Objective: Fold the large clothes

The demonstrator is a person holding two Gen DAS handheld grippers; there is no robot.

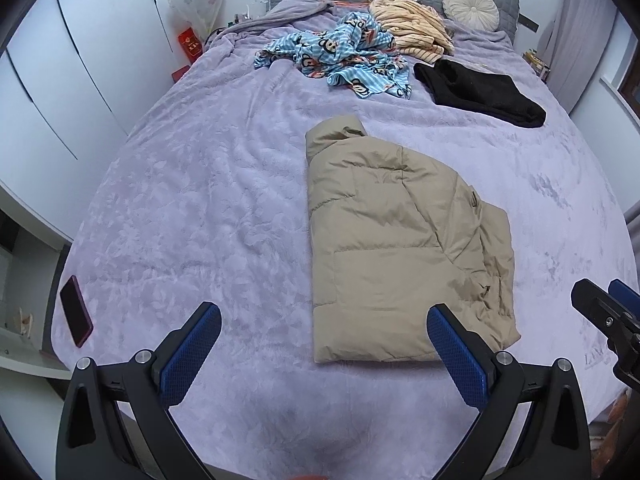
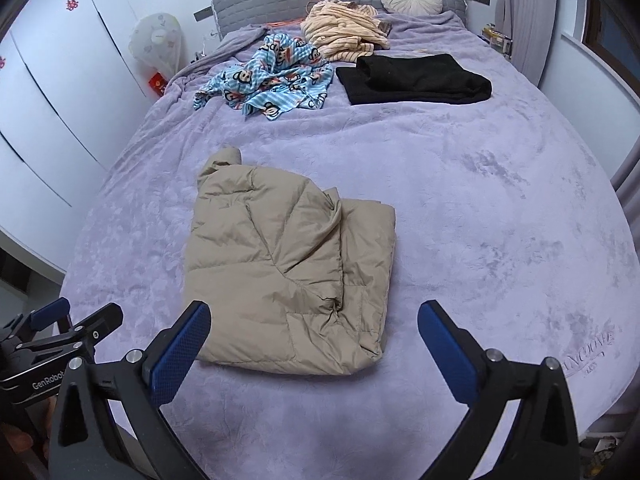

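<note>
A beige puffer jacket point(image 1: 392, 248) lies folded lengthwise on the purple bedspread point(image 1: 208, 208), collar pointing to the headboard; it also shows in the right wrist view point(image 2: 288, 280). My left gripper point(image 1: 324, 320) is open and empty, held above the bed's near edge just short of the jacket's hem. My right gripper point(image 2: 314, 320) is open and empty, also just short of the hem, and appears at the right edge of the left wrist view point(image 1: 604, 312). The left gripper shows at the left of the right wrist view point(image 2: 68, 324).
Farther up the bed lie a blue cartoon-print garment point(image 1: 340, 56), a striped cream garment point(image 1: 412, 26) and a folded black garment point(image 1: 480, 90). A round cushion point(image 1: 471, 5) leans on the grey headboard. A dark phone point(image 1: 76, 311) lies near the bed's left edge. White wardrobes point(image 1: 60, 80) stand to the left.
</note>
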